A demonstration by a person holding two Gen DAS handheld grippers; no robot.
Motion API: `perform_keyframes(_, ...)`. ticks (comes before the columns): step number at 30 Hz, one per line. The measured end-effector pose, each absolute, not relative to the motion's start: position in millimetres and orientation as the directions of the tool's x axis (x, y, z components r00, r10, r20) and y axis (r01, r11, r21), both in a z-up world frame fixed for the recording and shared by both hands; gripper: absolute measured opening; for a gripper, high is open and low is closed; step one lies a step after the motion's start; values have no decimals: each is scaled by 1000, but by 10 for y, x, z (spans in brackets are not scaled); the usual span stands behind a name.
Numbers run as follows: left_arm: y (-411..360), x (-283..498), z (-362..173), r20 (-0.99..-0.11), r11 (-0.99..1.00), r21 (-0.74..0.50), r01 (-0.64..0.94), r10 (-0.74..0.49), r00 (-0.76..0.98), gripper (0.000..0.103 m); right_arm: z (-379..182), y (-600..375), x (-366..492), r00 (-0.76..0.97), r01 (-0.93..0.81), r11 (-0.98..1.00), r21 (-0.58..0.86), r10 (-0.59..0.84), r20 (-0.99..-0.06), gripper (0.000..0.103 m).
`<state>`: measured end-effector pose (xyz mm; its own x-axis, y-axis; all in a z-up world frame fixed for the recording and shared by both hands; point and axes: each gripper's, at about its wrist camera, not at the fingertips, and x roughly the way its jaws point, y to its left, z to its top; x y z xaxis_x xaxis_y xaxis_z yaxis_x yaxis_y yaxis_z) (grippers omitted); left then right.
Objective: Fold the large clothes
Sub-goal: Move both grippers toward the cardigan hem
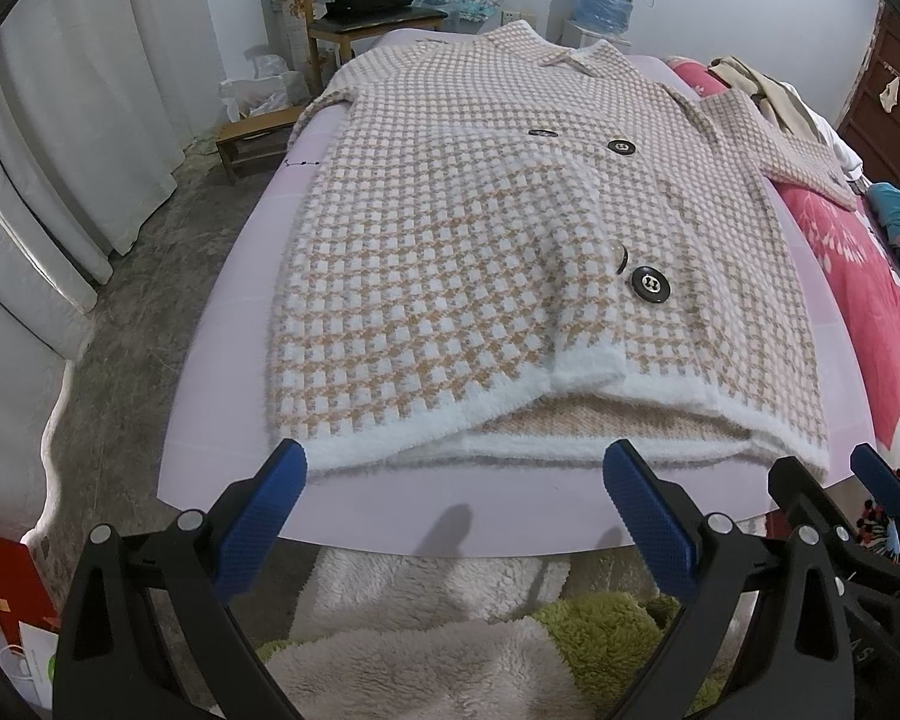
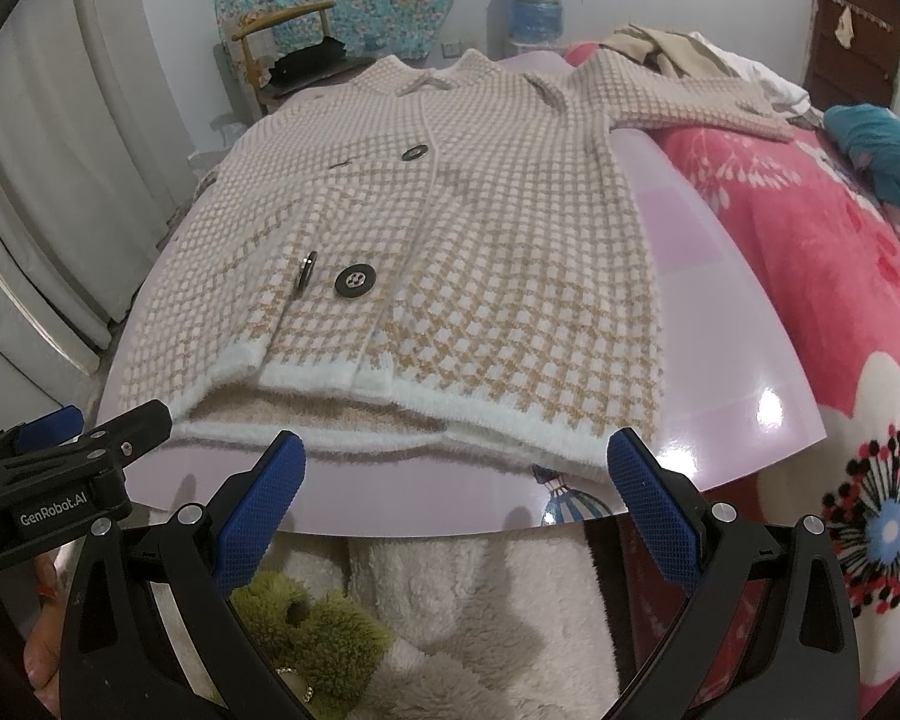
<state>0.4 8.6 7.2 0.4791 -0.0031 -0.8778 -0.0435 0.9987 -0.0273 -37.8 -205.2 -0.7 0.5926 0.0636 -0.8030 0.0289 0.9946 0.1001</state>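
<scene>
Though gaping, fingers (image 1: 288,468) short of hem (image 1: 510,408)

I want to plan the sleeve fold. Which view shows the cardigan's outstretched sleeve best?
The right wrist view: the sleeve runs its whole length across the pink blanket, cuff visible. In the left wrist view the sleeve is squeezed near the frame's edge and foreshortened, though its cuff still shows.
</scene>
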Motion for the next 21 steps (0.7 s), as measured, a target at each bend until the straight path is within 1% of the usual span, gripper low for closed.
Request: perform_keyframes(21, 173, 71, -7, -883, 998, -27, -59, 4, 470, 97, 18, -1992, -240, 584, 25, 996, 81, 51, -810, 96)
